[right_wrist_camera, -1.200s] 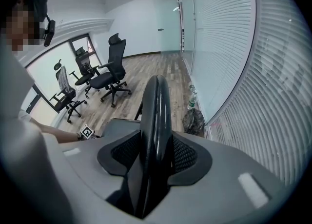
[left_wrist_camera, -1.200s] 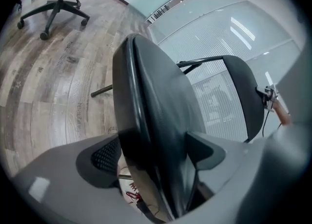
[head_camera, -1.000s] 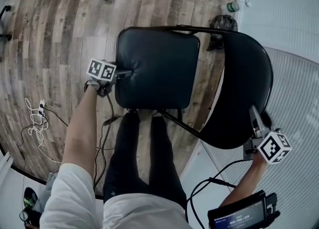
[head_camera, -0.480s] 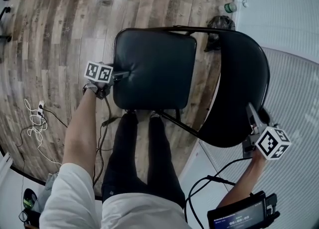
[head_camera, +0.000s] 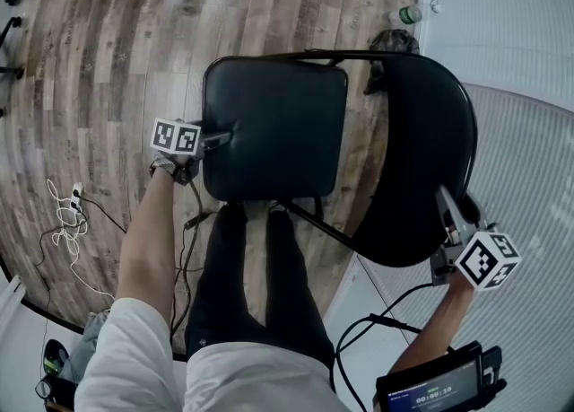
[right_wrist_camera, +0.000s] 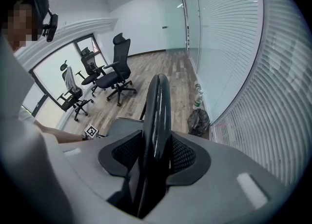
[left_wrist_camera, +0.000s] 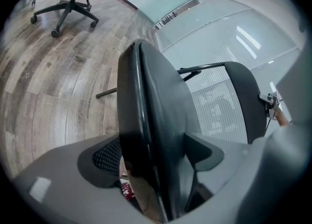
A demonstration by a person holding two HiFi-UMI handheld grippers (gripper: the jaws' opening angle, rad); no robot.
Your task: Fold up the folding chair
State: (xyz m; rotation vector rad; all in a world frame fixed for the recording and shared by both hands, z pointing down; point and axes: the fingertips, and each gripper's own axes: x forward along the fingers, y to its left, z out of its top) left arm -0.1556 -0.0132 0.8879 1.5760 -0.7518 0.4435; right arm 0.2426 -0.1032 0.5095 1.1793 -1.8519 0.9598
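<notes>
The black folding chair stands open on the wood floor, with its padded seat [head_camera: 273,127] to the left and its backrest [head_camera: 421,159] to the right. My left gripper [head_camera: 222,138] is shut on the seat's left edge; the seat [left_wrist_camera: 151,120] runs upright between the pads of the left gripper [left_wrist_camera: 156,159]. My right gripper [head_camera: 448,208] holds the lower right rim of the backrest. In the right gripper view the backrest [right_wrist_camera: 157,115] fills the gap of the right gripper [right_wrist_camera: 155,157], whose jaws are closing on it.
A glass wall with blinds [head_camera: 529,132] runs just right of the chair. Bottles [head_camera: 411,13] and a dark bag [head_camera: 395,40] lie at its foot. Office chairs [right_wrist_camera: 114,69] stand further off. Cables [head_camera: 67,217] trail on the floor. The person's legs [head_camera: 260,284] stand behind the seat.
The whole head view has drifted slightly left. Both grippers keep their places on the seat edge and the backrest rim.
</notes>
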